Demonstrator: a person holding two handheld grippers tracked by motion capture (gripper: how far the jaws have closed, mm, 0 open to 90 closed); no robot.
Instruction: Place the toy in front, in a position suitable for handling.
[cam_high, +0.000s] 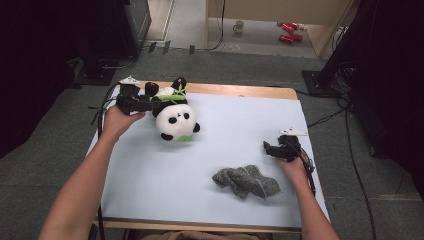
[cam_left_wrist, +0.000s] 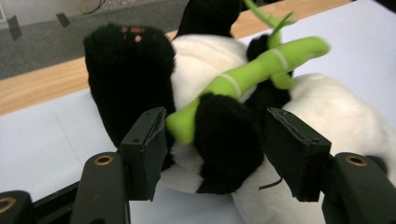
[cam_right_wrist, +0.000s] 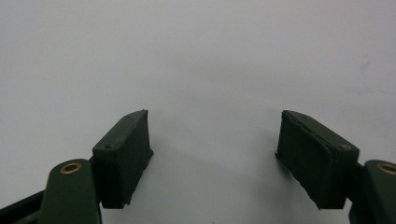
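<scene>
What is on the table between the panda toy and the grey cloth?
Nothing. In the high view, only bare white table cover lies between the panda toy and the crumpled grey cloth.

Bare white table sheet (cam_high: 240, 130) lies open mid-table; the plush panda (cam_high: 175, 120) and grey cloth (cam_high: 246, 181) block its corners.

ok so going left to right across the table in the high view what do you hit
left gripper → panda plush → crumpled grey cloth → right gripper
</scene>
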